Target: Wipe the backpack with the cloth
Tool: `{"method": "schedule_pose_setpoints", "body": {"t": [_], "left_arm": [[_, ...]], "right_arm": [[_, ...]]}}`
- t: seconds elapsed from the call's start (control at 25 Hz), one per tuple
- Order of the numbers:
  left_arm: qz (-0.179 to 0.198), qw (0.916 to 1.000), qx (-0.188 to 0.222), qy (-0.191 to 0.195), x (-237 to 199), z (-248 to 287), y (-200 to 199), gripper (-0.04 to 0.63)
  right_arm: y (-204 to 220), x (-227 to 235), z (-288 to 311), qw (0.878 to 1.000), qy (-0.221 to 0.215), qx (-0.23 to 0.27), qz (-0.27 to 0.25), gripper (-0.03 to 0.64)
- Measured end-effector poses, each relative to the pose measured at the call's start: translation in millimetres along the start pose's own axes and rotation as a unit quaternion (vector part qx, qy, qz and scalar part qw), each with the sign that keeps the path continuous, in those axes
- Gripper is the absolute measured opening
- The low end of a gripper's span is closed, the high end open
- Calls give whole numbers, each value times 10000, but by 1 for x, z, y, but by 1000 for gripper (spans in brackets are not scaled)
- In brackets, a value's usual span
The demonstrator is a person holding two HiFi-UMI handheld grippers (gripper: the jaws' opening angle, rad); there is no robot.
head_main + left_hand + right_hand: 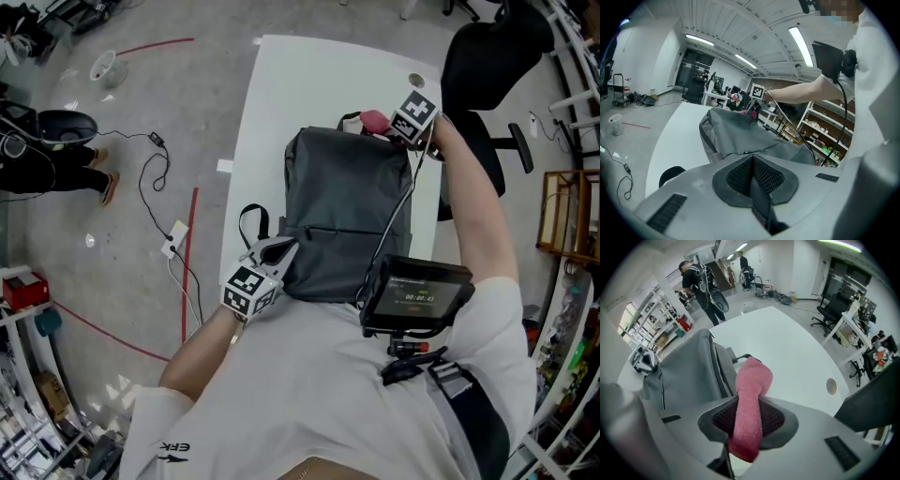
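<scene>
On the white worktop (281,94), seen from the head view, a grey backpack (347,211) lies flat with its top toward 12 o'clock. The left claw (274,253) sits at the bag's 7 o'clock corner, beside a dark strap loop. The right claw (392,129) reaches the bag's top edge at about 1 o'clock, carrying a pink cloth (374,120).

From the left gripper view, the left claw (752,176) is clenched, its pads meeting on a thin dark strap (759,206), apparently part of the bag. The backpack (736,133) stretches away toward 12 o'clock.

From the right gripper view, the right claw (749,420) is grasping the cloth (752,380), whose free end pokes out past the pads. The backpack (689,371) lies at 9 o'clock and bare worktop (787,348) at 1 o'clock. Whether the cloth touches the fabric I cannot tell.

Judging from this, the bag is pinned and the wiping stands at its top edge. No surface looks visibly wiped, so the broad front panel likely remains to be covered.
</scene>
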State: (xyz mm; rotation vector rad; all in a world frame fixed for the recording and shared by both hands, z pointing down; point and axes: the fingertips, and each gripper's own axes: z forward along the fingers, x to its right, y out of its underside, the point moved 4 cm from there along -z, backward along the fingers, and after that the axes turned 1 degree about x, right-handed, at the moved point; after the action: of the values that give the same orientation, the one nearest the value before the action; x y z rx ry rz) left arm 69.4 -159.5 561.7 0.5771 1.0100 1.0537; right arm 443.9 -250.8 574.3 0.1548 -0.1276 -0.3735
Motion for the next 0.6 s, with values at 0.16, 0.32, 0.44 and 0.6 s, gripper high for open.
{"method": "schedule_pose_setpoints", "body": {"t": [0.16,0.32,0.44,0.6], "left_arm": [[9,10000,-5,-37,1,2,0,3],[-8,10000,12,-88,4,2,0,3],[-39,9999,71,-138,4,-1,0,3],[-129,9994,183,-257,2,-3,-2,3]], "right_arm": [[14,6,-5,9997,12,80,221,107],[16,5,-9,9993,71,236,270,106],[13,1,-15,9966,233,671,429,107],[16,-7,-28,9868,512,1350,732,107]]}}
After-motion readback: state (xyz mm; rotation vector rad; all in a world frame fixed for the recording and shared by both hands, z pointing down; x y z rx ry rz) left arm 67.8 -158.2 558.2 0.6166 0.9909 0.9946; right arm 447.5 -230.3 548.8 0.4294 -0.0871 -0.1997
